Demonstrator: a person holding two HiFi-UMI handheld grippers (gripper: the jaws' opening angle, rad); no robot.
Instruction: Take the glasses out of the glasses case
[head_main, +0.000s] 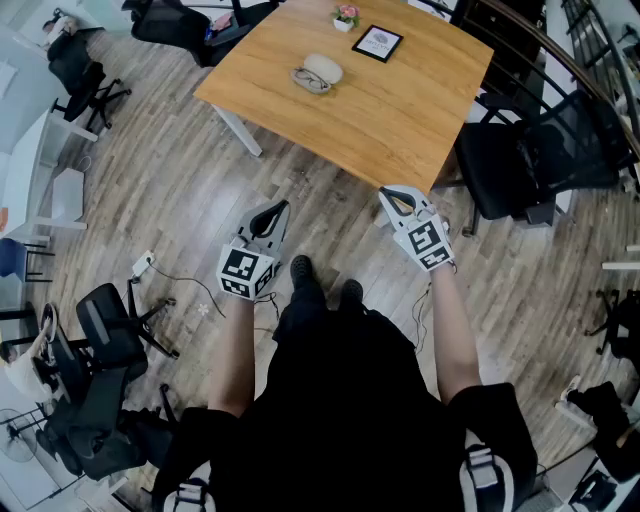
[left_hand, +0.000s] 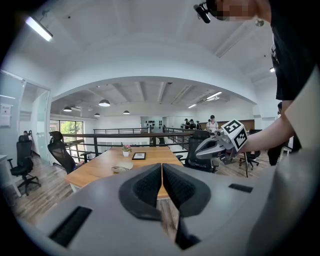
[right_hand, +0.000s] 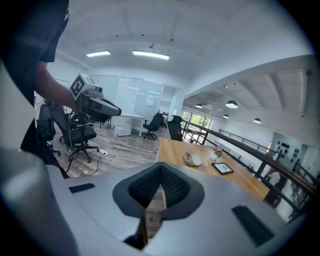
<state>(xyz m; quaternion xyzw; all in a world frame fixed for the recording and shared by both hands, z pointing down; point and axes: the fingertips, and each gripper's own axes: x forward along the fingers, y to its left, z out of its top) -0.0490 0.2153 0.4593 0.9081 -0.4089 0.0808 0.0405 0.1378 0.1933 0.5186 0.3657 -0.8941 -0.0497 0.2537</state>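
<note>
The person stands back from the light-brown square wooden table (head_main: 400, 110), which lies at twelve o'clock from the feet. The left grey two-jaw gripper (head_main: 272, 212) and the right grey two-jaw gripper (head_main: 395, 197) hang level over the plank floor. Both point toward the table, and neither is near anything. On each, the dark ribbed pads are pressed together with nothing between them.

The cream oval glasses case (head_main: 324, 67) rests toward the table's far side. The thin dark-rimmed glasses (head_main: 310, 80) lie at about seven o'clock of it, touching or just beside it. They appear to be outside the shell, though at this range it cannot be told whether the case is open. A black-framed picture (head_main: 378, 43) sits at two o'clock of the case, and a small pot of pink flowers (head_main: 346, 17) at one o'clock.

The step in hand looks like the approach. It would go best with a step forward first and both sets of jaws parted before reaching. One gripper should steady the case while the other takes the frame at the bridge or a temple, never by the lenses.
</note>
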